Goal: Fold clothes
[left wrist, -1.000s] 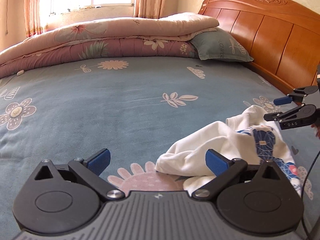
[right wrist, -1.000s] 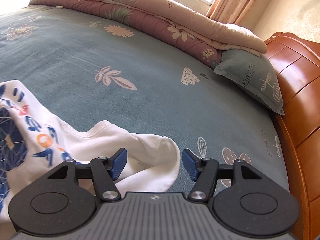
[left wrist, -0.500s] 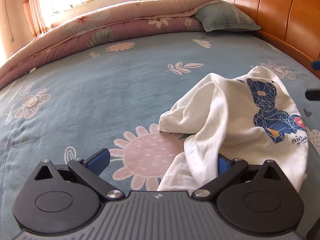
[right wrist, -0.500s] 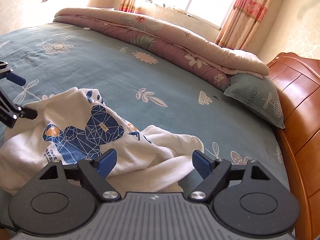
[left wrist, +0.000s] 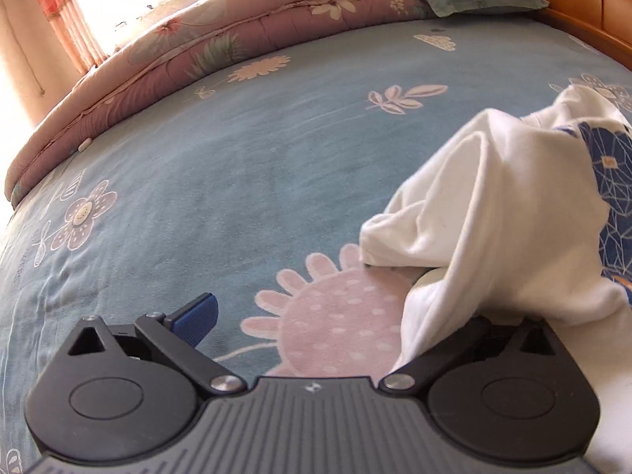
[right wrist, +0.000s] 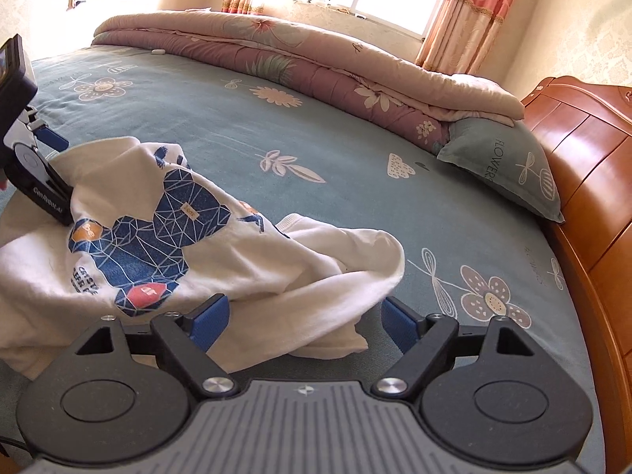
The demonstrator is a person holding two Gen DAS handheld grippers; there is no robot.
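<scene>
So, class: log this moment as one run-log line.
stage: pre-fold | white shirt: crumpled on bed | left gripper: open, cloth over one finger | right gripper: open at hem

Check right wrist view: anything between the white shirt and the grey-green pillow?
Nothing. Between the white shirt and the pillow, only bare blue floral bedsheet.
</scene>
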